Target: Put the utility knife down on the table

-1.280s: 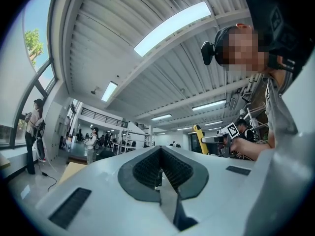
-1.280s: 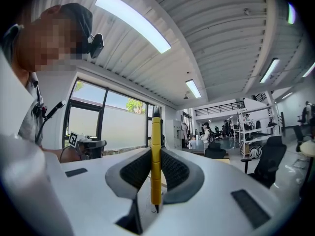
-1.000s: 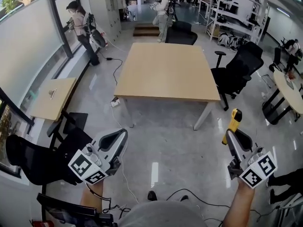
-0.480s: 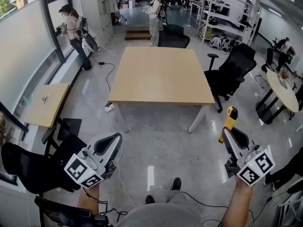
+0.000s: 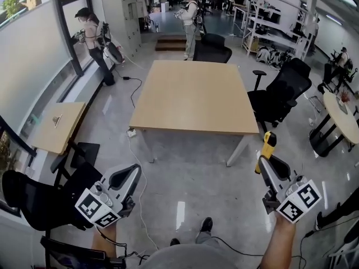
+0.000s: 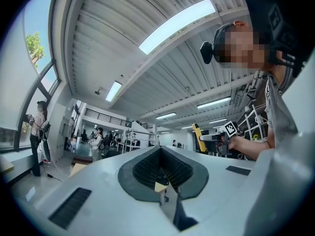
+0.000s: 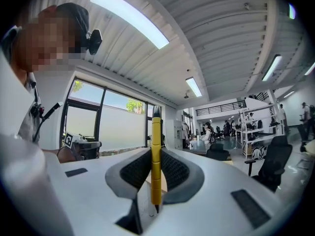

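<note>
right gripper (image 5: 268, 162) jaws pinch the yellow utility knife (image 5: 267, 143), its long axis along the jaws and projecting past the tips. left gripper (image 5: 130, 175) jaws appear pressed together, empty. the wooden table (image 5: 190, 100) lies ahead, well apart, and the right hand is judged nearer. office chairs (image 5: 280, 91) stand beside it.

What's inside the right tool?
A yellow utility knife, pinched between the right tool's pads and sticking out past them. The pads cover its flat sides there, and no blade shows.
</note>
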`<state>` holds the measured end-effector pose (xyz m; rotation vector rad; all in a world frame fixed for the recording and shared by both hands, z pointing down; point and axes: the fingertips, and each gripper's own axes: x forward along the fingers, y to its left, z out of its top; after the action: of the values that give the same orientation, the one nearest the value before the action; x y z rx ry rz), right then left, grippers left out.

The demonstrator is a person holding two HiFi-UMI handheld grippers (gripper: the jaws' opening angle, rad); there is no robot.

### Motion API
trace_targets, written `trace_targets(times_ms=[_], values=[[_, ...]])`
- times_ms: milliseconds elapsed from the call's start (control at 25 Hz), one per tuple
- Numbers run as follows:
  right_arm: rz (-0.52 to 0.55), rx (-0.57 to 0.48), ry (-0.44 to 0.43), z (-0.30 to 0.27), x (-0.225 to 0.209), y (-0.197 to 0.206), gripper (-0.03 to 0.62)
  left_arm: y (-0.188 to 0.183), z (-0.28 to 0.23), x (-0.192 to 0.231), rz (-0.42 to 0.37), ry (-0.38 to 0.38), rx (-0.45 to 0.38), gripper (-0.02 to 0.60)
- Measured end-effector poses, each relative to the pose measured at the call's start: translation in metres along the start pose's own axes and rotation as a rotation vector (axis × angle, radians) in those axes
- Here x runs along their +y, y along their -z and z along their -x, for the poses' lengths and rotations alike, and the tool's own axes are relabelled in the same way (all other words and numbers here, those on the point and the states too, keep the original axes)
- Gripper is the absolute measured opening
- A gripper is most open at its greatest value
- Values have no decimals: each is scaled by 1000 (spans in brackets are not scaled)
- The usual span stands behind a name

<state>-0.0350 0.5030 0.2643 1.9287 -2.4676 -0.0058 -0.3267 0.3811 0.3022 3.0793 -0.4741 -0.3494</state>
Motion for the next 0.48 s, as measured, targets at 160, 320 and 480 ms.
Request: trace_targets(times_ms=[160, 320, 480], values=[[-19, 1, -25, -16, -27, 3, 61, 2, -25, 12, 0, -31, -2, 5], [-23, 0, -47, -27, -67, -2, 61, 5, -66, 13, -3, -43, -2, 6], [-26, 0, -68, -34, -110, -15, 61, 2, -113, 14, -4, -57, -3, 6]])
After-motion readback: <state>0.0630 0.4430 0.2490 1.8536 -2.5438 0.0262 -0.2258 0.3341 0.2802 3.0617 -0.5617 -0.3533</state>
